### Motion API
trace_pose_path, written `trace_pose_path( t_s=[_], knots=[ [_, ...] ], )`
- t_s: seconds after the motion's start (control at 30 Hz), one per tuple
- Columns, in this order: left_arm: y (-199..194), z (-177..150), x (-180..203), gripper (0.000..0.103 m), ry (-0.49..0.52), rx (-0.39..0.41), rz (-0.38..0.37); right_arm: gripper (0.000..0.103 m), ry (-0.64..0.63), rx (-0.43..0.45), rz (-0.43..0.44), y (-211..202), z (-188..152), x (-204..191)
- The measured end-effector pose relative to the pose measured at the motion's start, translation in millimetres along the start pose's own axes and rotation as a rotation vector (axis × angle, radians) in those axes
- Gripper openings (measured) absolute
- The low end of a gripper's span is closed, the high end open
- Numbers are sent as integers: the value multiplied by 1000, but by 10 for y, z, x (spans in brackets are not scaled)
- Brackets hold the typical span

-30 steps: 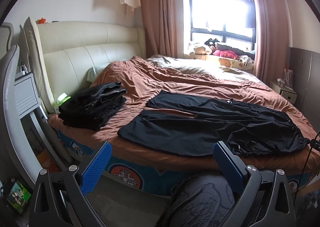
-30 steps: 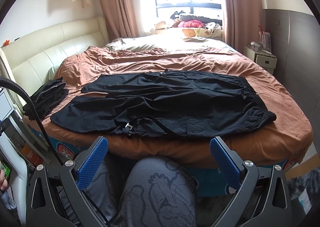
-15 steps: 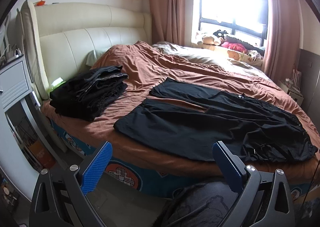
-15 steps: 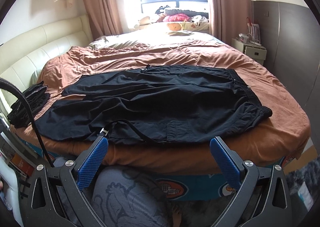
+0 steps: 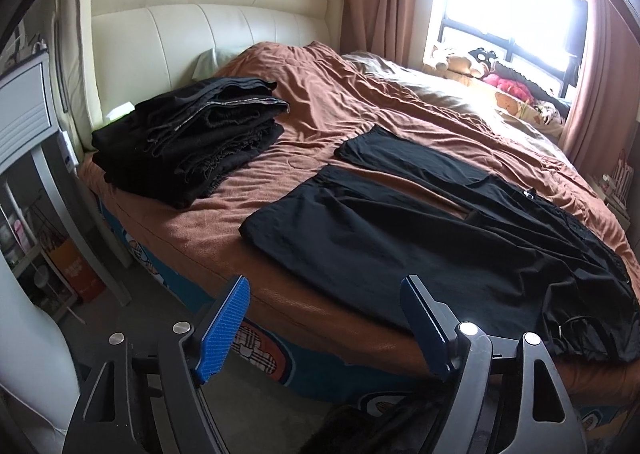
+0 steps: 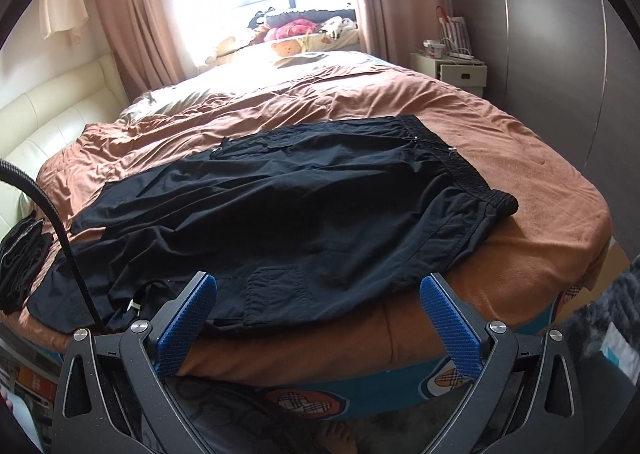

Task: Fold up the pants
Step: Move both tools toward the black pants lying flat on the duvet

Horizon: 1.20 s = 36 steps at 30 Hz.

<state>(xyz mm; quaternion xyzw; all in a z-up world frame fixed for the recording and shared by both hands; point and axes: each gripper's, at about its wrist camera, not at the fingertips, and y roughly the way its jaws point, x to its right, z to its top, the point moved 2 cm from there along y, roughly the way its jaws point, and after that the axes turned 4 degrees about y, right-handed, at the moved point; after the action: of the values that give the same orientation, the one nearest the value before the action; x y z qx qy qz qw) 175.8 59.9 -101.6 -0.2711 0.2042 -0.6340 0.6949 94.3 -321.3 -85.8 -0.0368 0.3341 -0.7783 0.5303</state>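
Black pants [image 5: 420,230] spread flat on the brown-covered bed [image 5: 320,106], long axis running side to side along the near edge: hems toward the left, beside a pile of folded dark clothes [image 5: 192,134], waistband toward the right. Left tongs [image 5: 326,318] unclenched and empty, jaws just narrowed somewhat, nearest the hem of the near leg. Right tongs [image 6: 318,318] spread wide and empty, just short of the near edge toward the waist end.
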Motion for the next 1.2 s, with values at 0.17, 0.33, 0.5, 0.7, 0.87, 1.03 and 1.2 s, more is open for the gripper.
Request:
trace_pose_path(
  t_s=[0.17,0.33,0.5,0.7,0.87,1.03,1.2],
  knots=[
    [276,19,-126,68,-43,-41,-2,103,35,-16,-20,178,45,107],
    [552,28,-188,63,-86,-90,-16,103,61,-14,-41,305,110,186],
    [800,37,-241,58,-119,-137,-29,93,101,-23,-57,466,146,326],
    [1039,41,-345,54,-156,-186,-40,90,161,-35,-97,597,142,513],
    [1235,25,-444,43,-210,-230,-58,73,215,-47,-101,705,121,678],
    [1325,57,-521,43,-233,-232,-50,68,259,-77,-114,824,95,811],
    [1392,120,-567,42,-238,-230,-51,68,338,-73,-132,924,92,956]
  ],
)
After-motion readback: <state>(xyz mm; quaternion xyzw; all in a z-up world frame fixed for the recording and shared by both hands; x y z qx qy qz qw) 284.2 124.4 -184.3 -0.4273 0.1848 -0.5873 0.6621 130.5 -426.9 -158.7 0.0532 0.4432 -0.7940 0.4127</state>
